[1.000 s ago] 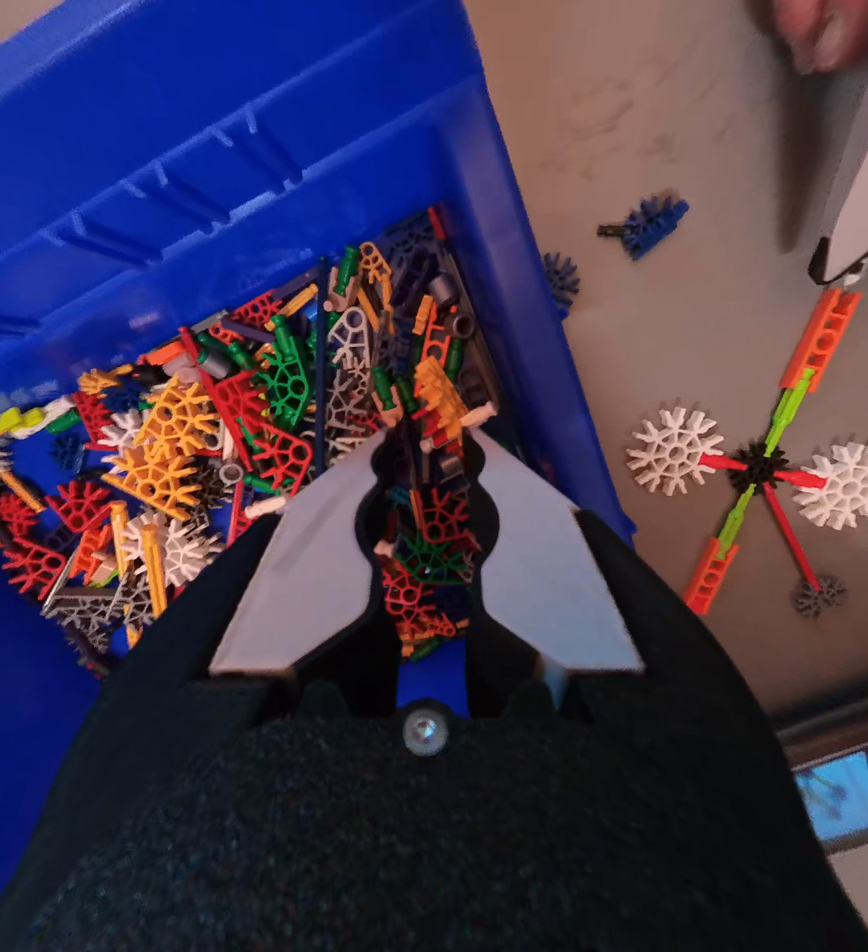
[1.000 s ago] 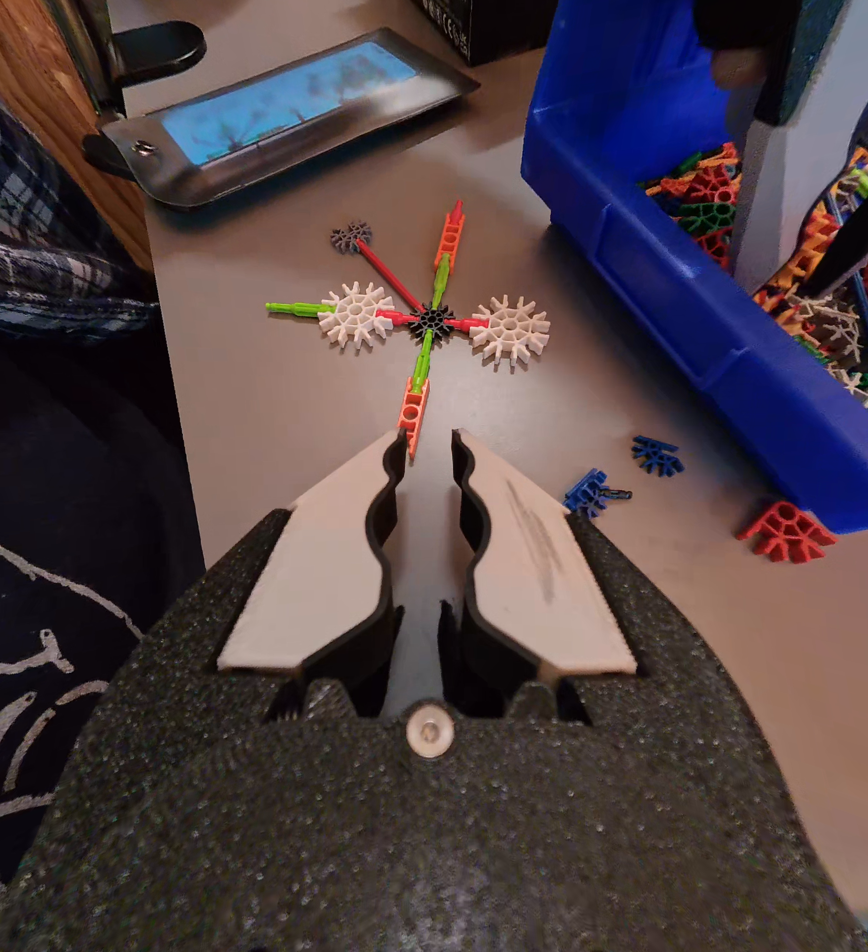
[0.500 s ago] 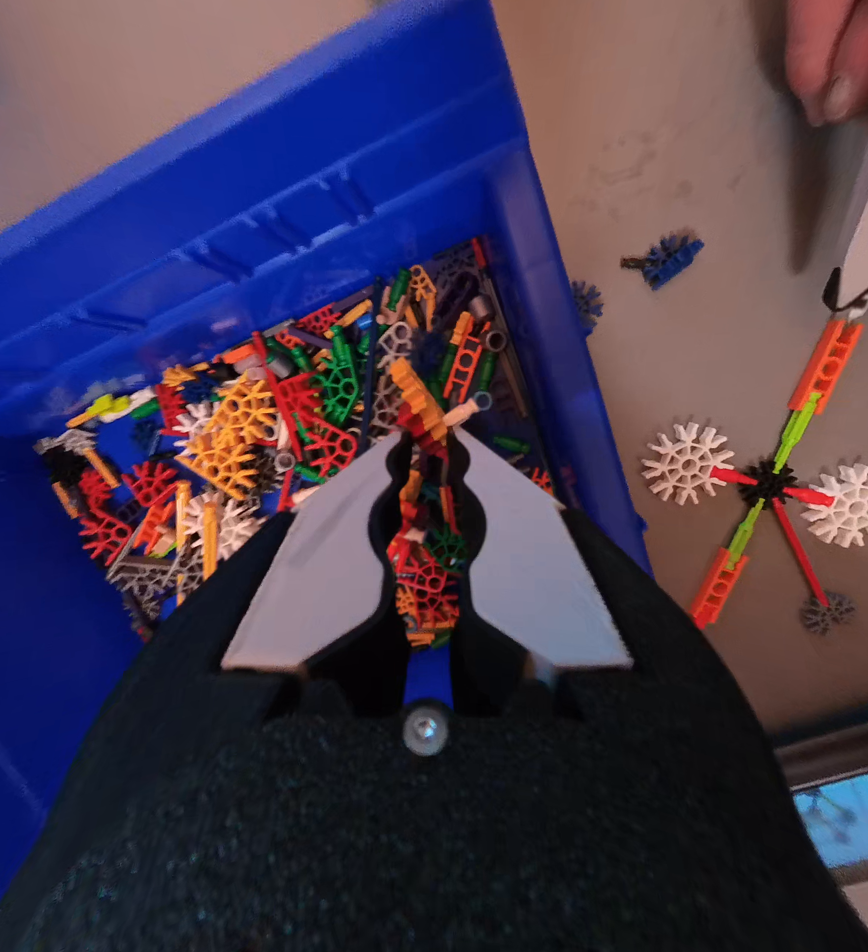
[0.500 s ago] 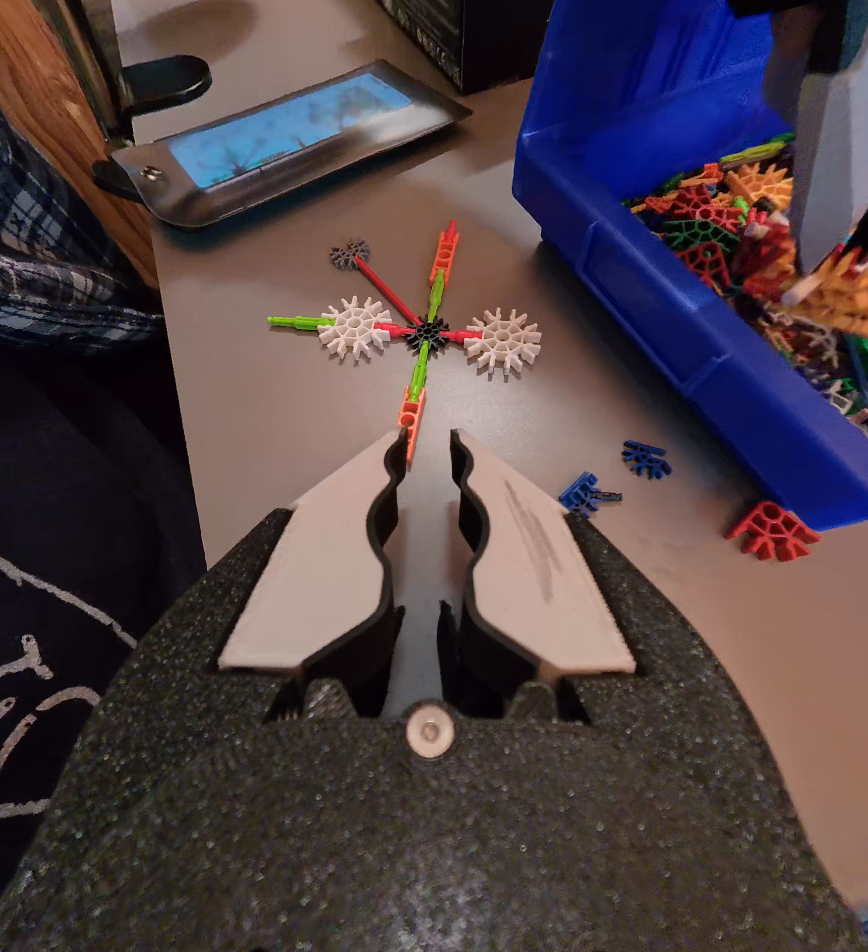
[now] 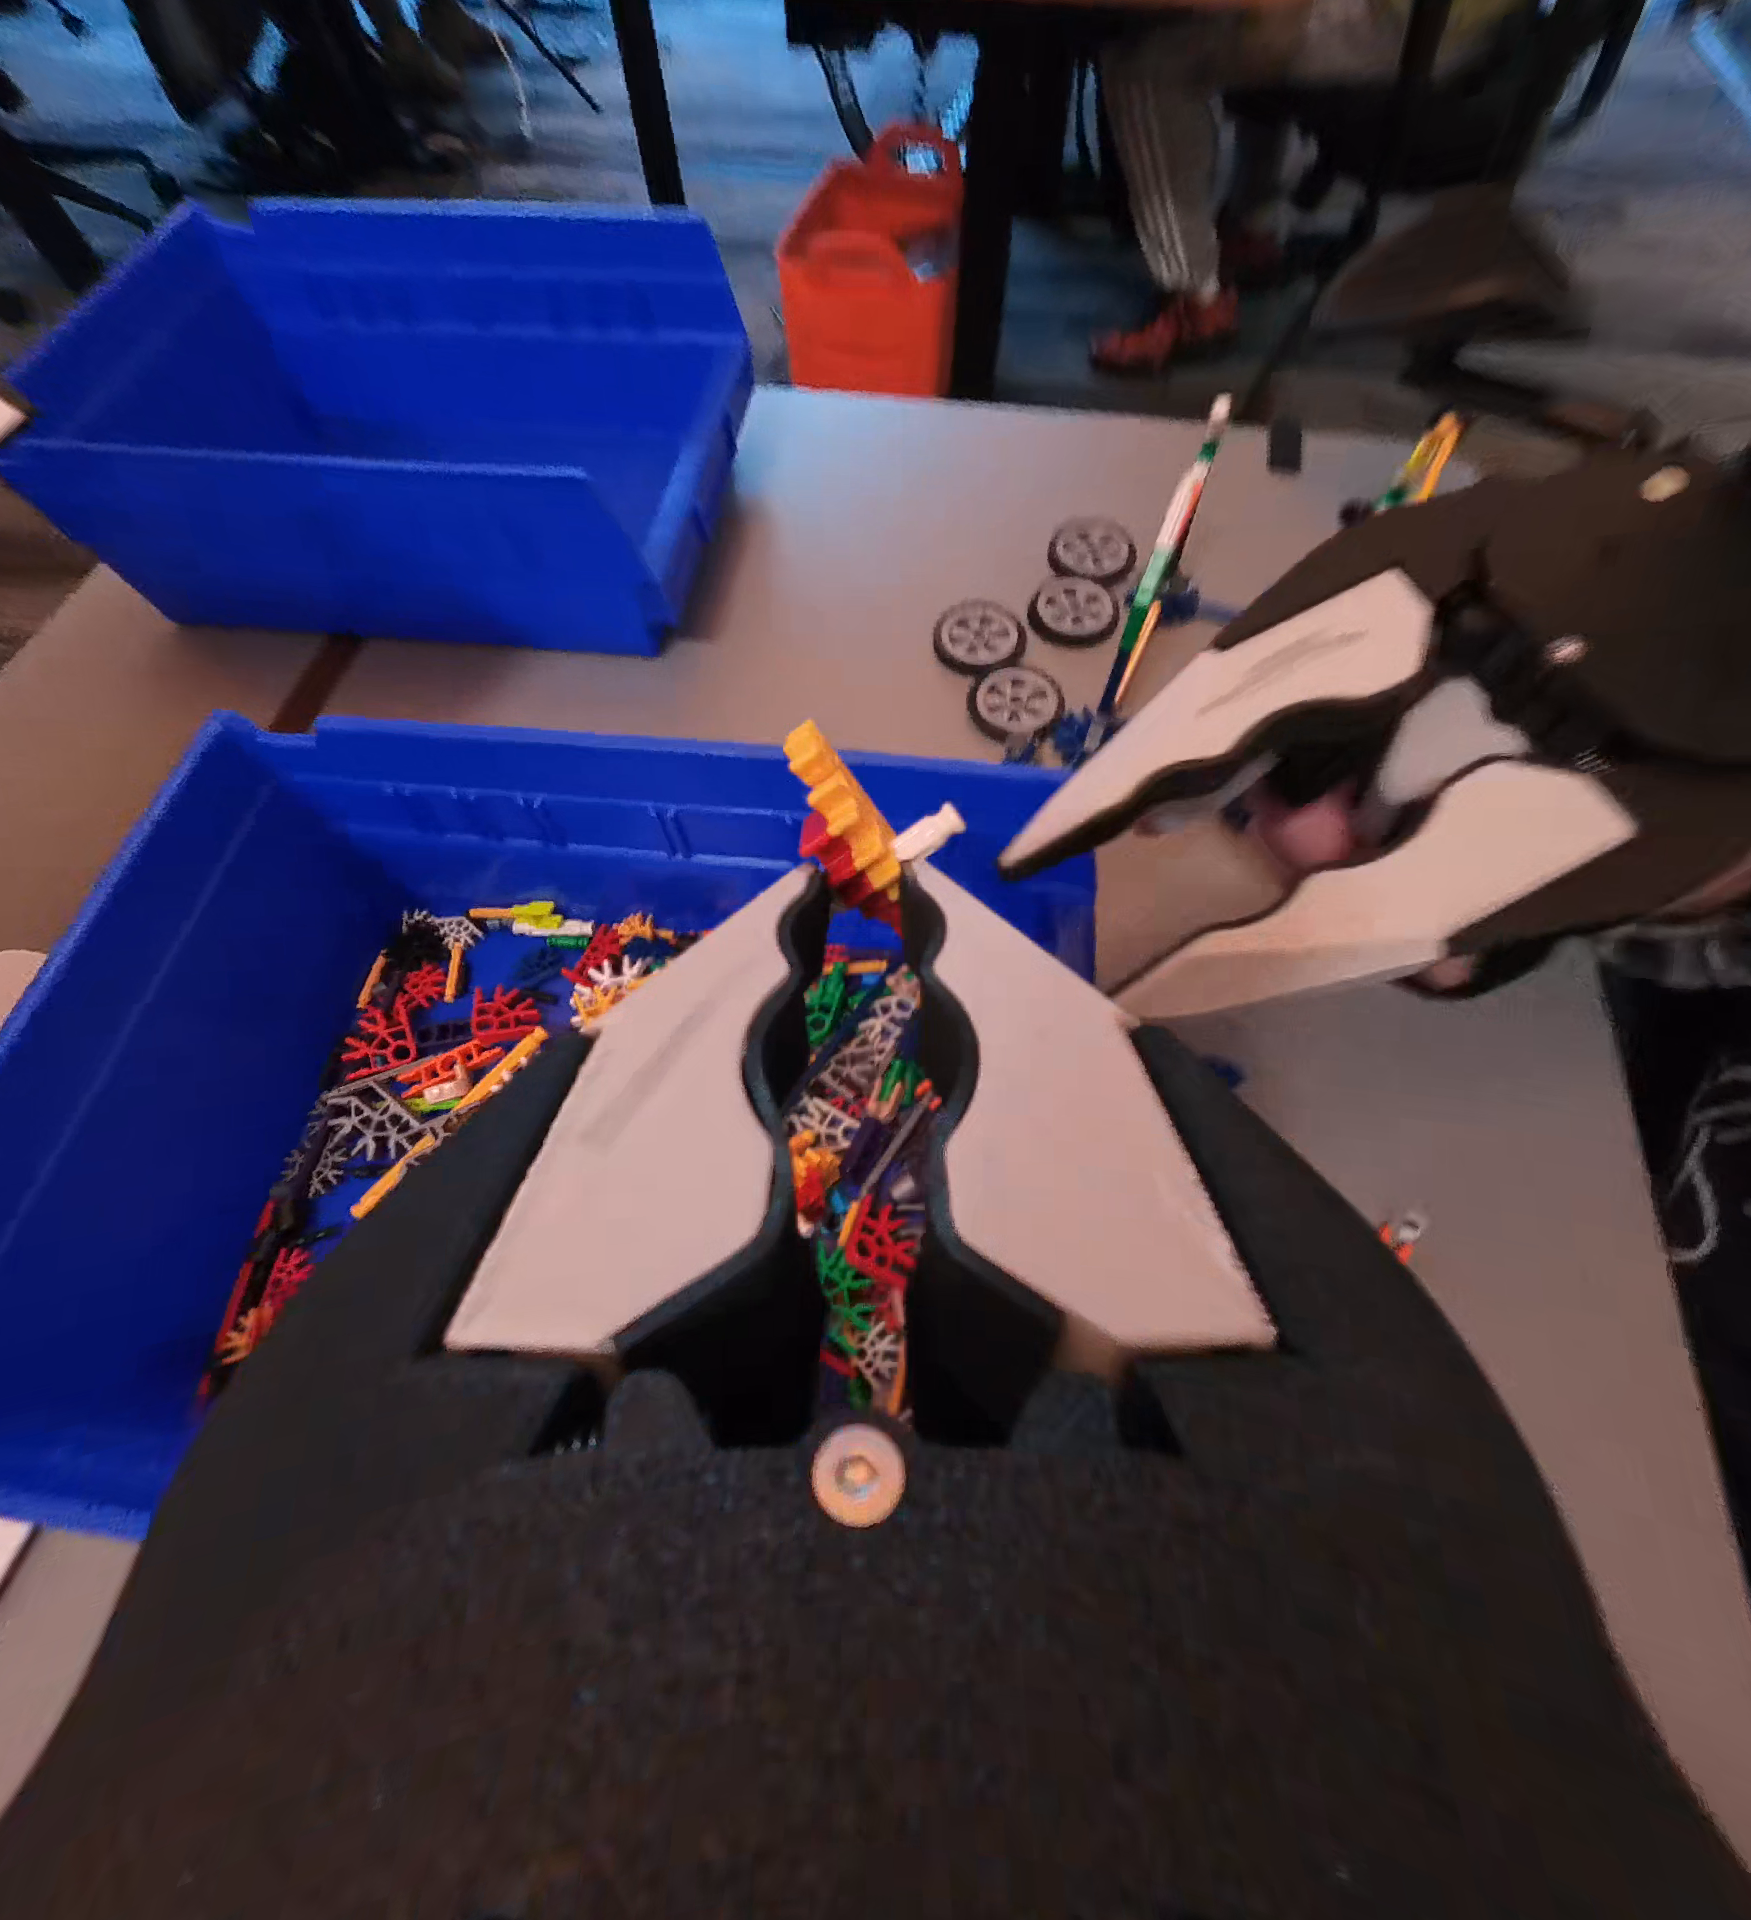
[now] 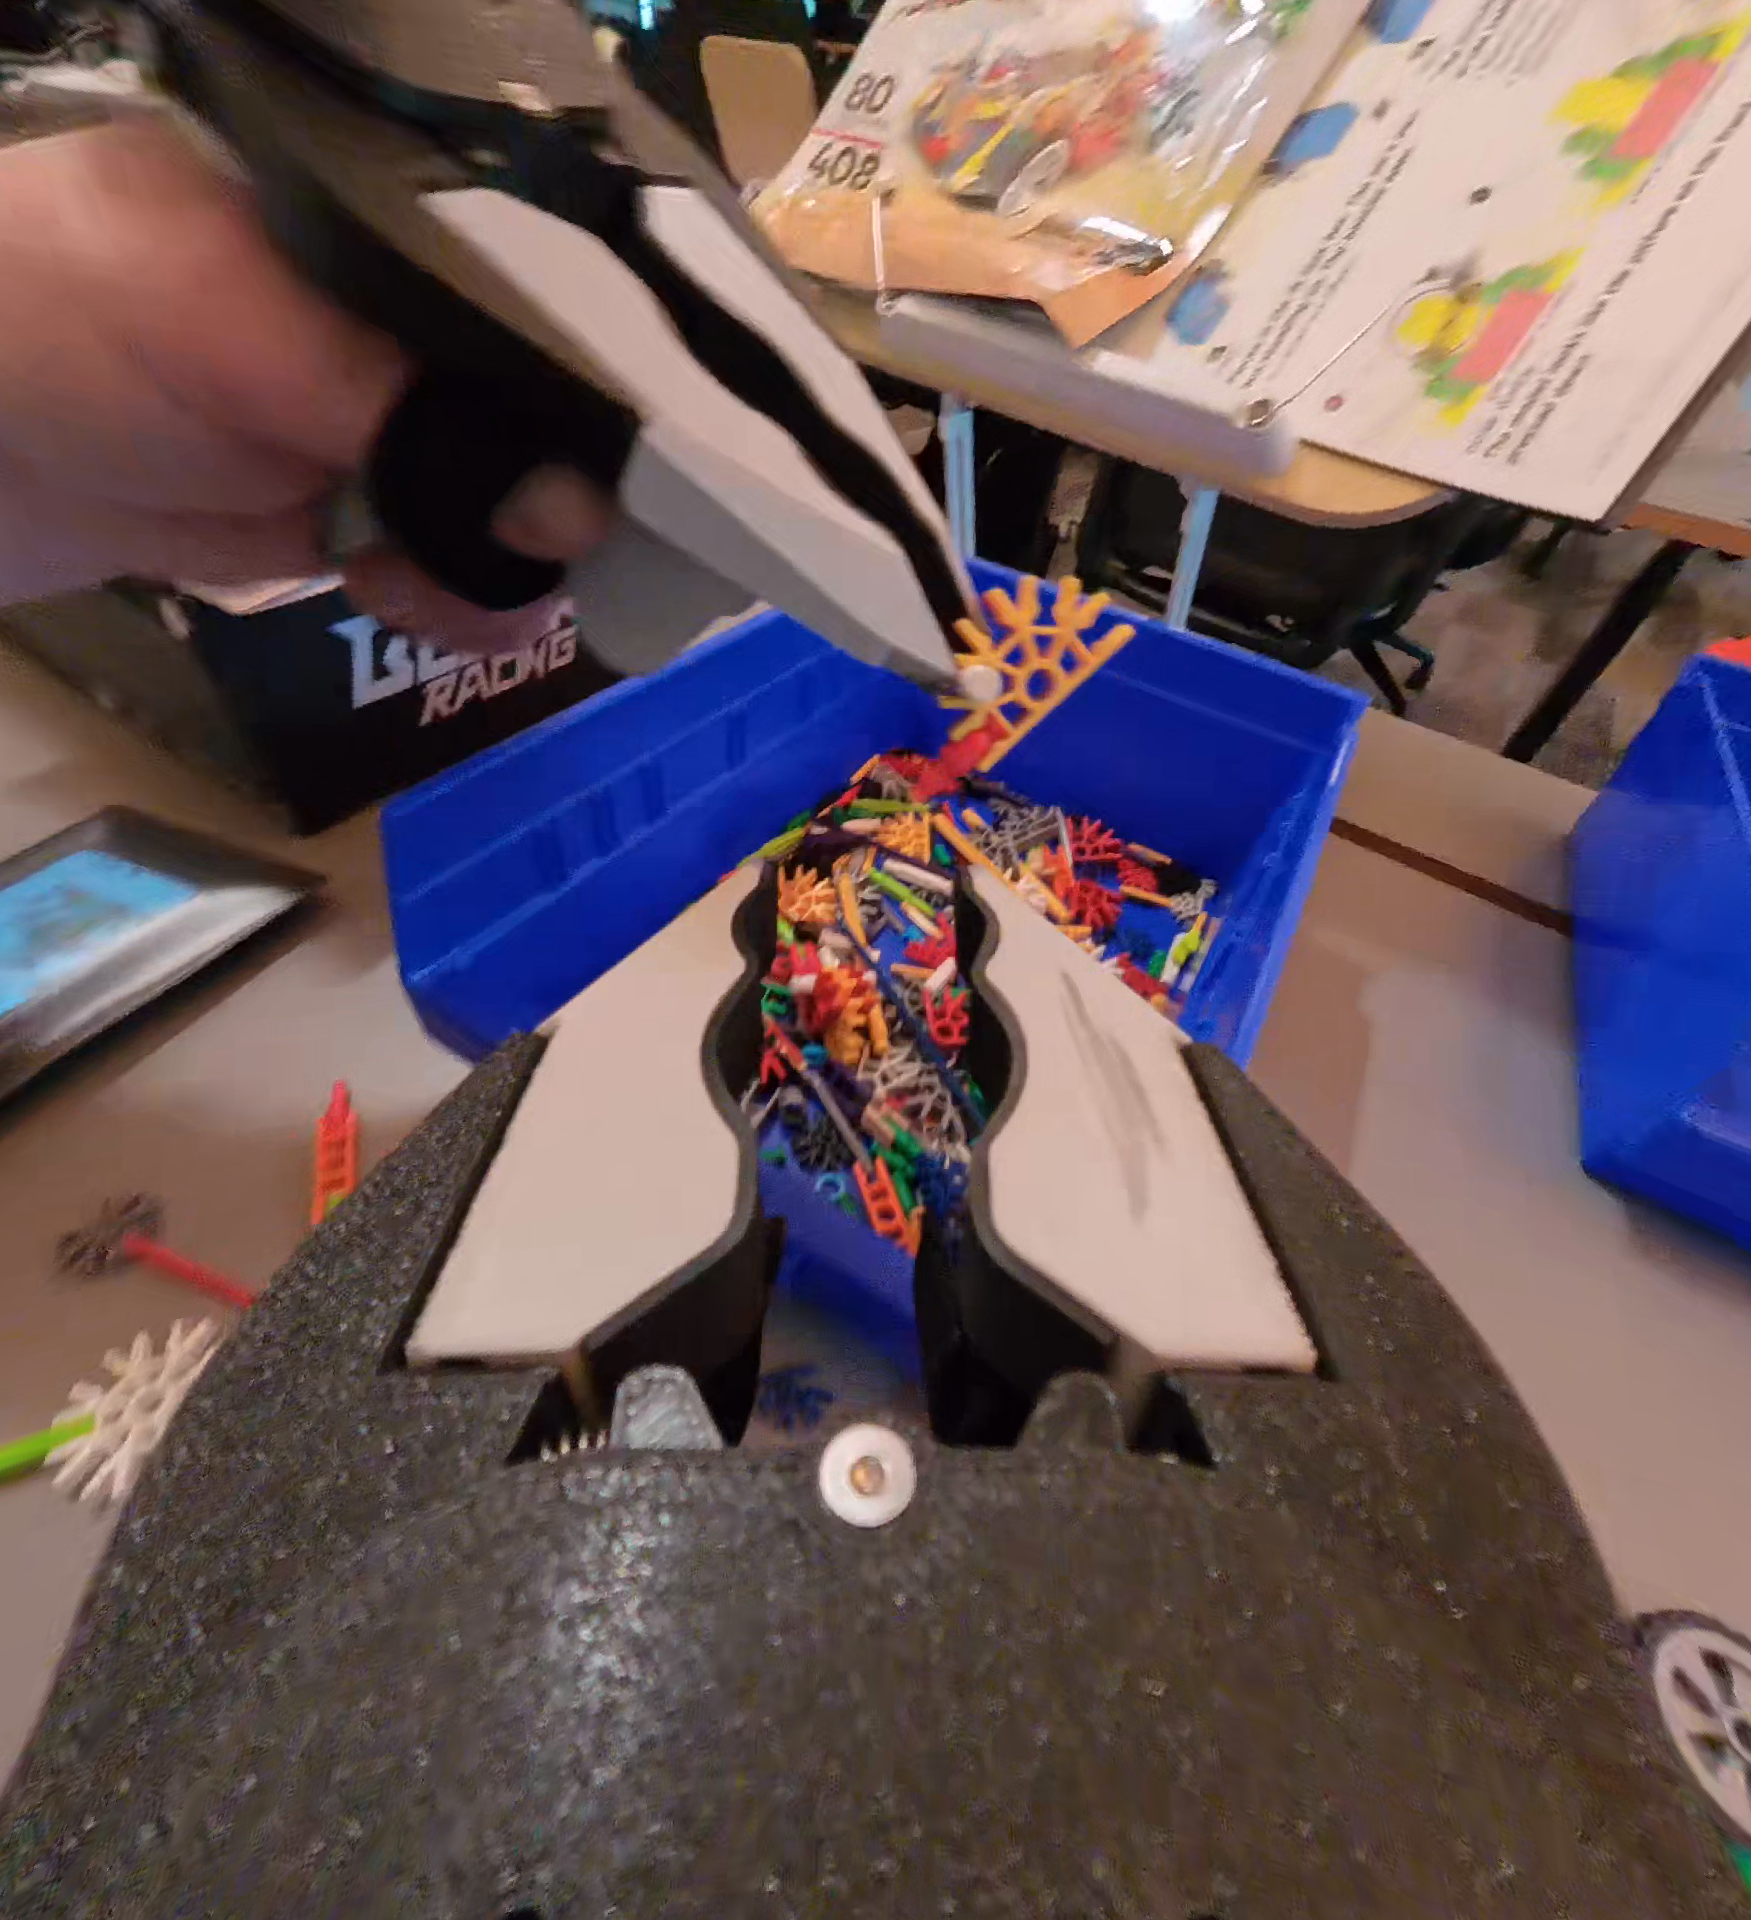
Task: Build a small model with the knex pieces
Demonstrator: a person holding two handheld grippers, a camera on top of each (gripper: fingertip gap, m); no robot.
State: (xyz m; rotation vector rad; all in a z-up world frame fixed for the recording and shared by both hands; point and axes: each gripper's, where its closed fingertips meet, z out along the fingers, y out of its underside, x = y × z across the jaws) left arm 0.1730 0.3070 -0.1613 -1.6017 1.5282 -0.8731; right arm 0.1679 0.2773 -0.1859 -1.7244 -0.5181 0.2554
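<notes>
Work surface: grey table (image 5: 850,499), with a dark seam between two tabletop sections. Beyond the far edge: dark floor (image 5: 725,114), black table legs (image 5: 647,94), an orange container (image 5: 866,270) standing on the floor. A second table with pale legs (image 6: 1188,551) stands behind. Lighting: dim, indoor.

Grey wheels (image 5: 1023,636), a tablet (image 6: 50,956) and an orange bag (image 5: 866,260) surround the bins.
</notes>
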